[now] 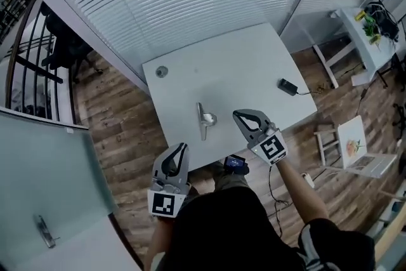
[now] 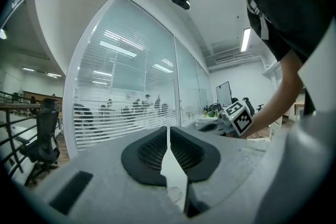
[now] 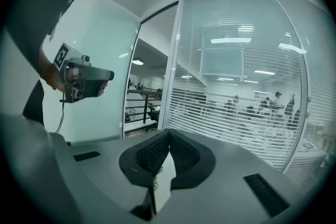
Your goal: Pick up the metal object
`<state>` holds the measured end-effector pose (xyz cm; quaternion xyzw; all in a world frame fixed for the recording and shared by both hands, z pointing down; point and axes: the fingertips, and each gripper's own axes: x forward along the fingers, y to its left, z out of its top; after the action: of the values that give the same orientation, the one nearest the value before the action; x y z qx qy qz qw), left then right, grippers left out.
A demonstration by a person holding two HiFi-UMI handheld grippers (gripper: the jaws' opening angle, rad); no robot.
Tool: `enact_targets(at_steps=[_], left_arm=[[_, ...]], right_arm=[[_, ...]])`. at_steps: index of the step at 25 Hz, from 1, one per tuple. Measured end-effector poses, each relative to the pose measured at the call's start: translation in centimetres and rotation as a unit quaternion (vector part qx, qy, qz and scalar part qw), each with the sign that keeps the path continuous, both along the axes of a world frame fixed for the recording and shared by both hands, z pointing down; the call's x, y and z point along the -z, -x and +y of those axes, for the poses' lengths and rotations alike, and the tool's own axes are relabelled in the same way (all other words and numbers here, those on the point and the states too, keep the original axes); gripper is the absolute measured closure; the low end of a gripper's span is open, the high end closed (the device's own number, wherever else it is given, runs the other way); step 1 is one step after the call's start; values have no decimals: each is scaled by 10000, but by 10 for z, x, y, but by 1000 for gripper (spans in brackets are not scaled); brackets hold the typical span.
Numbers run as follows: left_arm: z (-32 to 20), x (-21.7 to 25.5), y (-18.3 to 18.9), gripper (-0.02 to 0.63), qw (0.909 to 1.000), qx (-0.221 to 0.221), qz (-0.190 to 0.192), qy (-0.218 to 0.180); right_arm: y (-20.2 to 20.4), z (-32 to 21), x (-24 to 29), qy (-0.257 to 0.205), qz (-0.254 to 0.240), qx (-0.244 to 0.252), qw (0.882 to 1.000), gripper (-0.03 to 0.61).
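Glass walls with slatted blinds back a white table (image 1: pixel 241 60) on a wooden floor. The metal object (image 1: pixel 204 119) lies untouched close to the table's near edge, toward its left corner. The right gripper (image 1: pixel 236 114) hovers just beside it over that edge, jaws clenched on nothing. The left gripper (image 1: pixel 183 147) hangs at the near edge, likewise pressed together and empty. The risk, as I judge it, is that closed jaws meeting the object would shove it, and it sits close enough to the edge to slide off.
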<state>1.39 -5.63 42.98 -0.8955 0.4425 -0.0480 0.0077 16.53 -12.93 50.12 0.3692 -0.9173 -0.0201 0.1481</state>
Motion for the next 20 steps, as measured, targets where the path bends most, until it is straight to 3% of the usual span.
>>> enact_targets(at_steps=[12,18,20], left_arm=[[-8,-24,14,583,9984,448,-124,313],[-2,-29,10,582,9978,517,-178,365],[1,-31,10,581,9976,522,-253,387]], right_arm=[[20,-15,-102,401,683,910,9927,578],[27,-9,-139,555,1176,1506,9800,577],[28,-7,-153,648,1364,1691,9740,527]])
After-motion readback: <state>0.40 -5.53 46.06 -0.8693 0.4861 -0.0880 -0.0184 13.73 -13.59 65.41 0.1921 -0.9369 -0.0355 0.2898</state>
